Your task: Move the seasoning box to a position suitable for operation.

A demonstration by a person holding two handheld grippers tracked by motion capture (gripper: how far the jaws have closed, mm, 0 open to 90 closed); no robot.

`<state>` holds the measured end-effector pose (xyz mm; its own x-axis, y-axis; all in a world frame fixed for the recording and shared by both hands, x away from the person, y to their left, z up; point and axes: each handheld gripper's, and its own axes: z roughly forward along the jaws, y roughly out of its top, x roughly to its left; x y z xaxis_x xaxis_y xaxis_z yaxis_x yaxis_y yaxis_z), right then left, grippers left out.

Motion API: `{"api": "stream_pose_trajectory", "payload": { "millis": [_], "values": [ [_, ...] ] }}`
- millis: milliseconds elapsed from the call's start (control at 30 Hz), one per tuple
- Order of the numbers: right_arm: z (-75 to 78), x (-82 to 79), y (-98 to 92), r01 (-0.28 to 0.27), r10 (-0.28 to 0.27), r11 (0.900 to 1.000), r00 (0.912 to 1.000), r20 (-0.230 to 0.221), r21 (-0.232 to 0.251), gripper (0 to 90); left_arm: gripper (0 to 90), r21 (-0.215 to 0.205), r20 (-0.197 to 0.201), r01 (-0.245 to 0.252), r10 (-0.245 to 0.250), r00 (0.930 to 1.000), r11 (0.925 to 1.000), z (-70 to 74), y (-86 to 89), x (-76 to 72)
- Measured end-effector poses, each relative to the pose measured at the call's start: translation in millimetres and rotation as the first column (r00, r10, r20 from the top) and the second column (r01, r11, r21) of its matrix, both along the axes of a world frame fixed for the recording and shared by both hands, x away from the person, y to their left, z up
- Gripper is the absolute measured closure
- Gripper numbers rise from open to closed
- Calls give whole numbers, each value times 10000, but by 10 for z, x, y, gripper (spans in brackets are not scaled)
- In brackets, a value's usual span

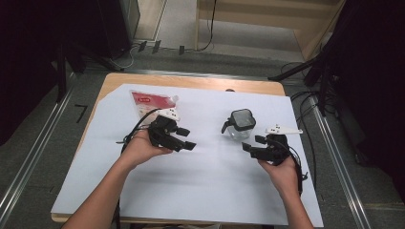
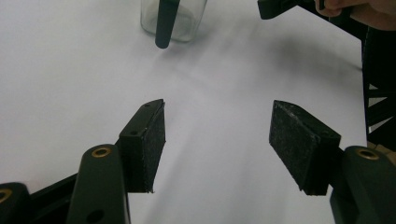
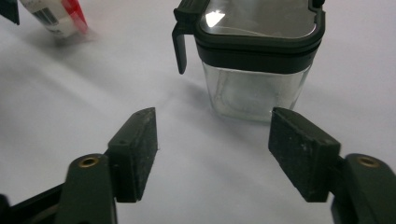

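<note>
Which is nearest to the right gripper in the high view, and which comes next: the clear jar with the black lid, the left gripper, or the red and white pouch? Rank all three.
1. Clear jar with the black lid: just up and left of the right gripper.
2. Left gripper: across the white sheet, toward the left.
3. Red and white pouch: at the far left, behind the left gripper.

One clear square glass jar with a black clip-on lid (image 1: 240, 123) stands on the white sheet — a single one. One flat red-and-white plastic pouch (image 1: 147, 104) lies on it. Two black two-jaw grippers — a left gripper (image 1: 185, 138) and a right gripper (image 1: 253, 143).
</note>
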<state>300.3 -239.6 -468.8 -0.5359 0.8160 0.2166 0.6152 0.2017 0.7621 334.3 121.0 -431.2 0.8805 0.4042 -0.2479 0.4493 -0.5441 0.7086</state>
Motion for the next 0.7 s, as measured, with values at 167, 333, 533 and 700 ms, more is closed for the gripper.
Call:
{"api": "stream_pose_trajectory", "payload": {
  "millis": [167,333,533,700],
  "values": [
    [22,70,-2,457,-453,9987,9988,211,-206,224,376,-11,-12,197,-197,9998,9998,-15,-4,-3],
    [-10,147,-11,919,-917,9952,9958,85,-328,136,375,72,105,174,-175,9998,9998,-13,1,-10],
    [-93,234,60,1065,-1075,9926,9941,-135,-584,9,376,138,52,183,-184,9998,9997,-17,-18,-19],
    [-128,278,121,1447,-1458,9873,9892,-121,-647,0,378,160,61,162,-163,9998,9997,-18,-14,-18]
  ]
}}
